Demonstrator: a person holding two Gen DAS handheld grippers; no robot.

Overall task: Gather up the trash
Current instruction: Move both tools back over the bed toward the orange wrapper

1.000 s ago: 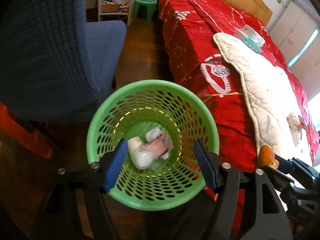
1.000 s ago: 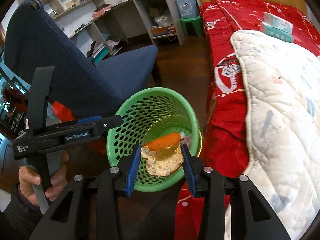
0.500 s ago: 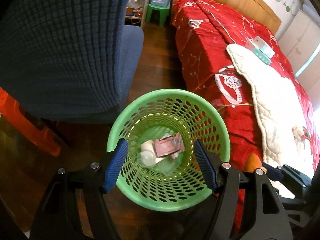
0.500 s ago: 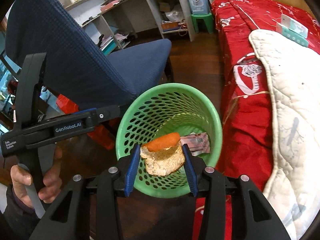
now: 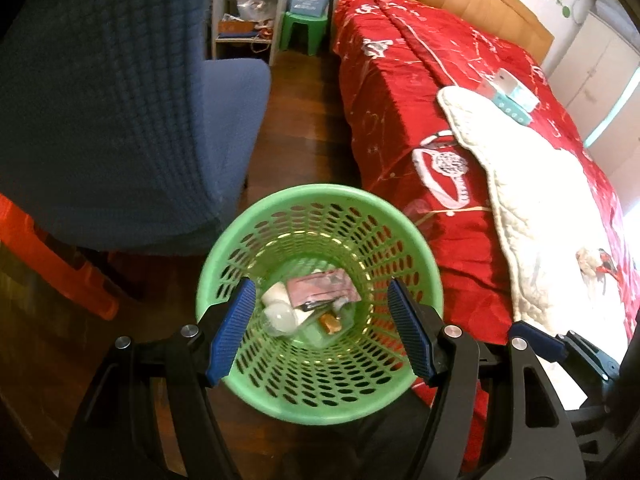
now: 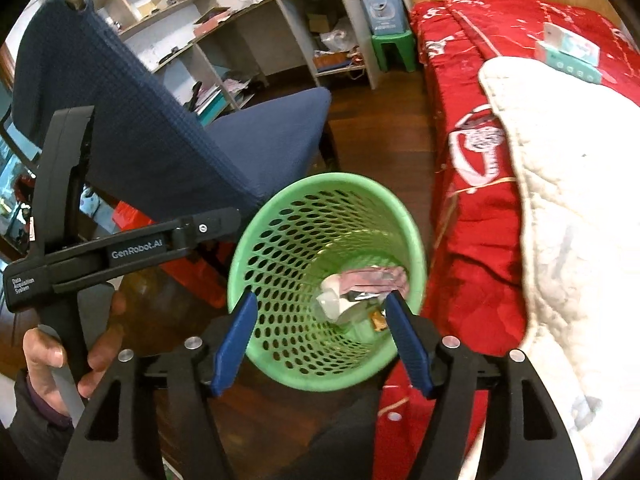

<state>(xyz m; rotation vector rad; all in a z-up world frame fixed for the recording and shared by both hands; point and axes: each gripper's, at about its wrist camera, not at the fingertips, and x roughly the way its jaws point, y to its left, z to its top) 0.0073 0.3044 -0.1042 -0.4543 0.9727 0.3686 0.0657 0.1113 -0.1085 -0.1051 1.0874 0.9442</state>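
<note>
The trash (image 5: 316,304), wrappers and a food scrap, lies in the green basket (image 5: 320,404) beside the bed (image 5: 400,128); the right hand-held gripper (image 6: 322,340), jaws just opened, and the left hand-held gripper (image 5: 318,332) hover spread and empty, with nothing else to collect in view.

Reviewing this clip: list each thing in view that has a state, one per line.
Right gripper: open, jaws have just been opening, nothing between the fingers.
Left gripper: open, empty.
Green basket: upright on the floor, holding trash.
Pink wrapper: lying in the basket.
Orange scrap: at the basket bottom.
Tissue pack: lying on the bed.
</note>
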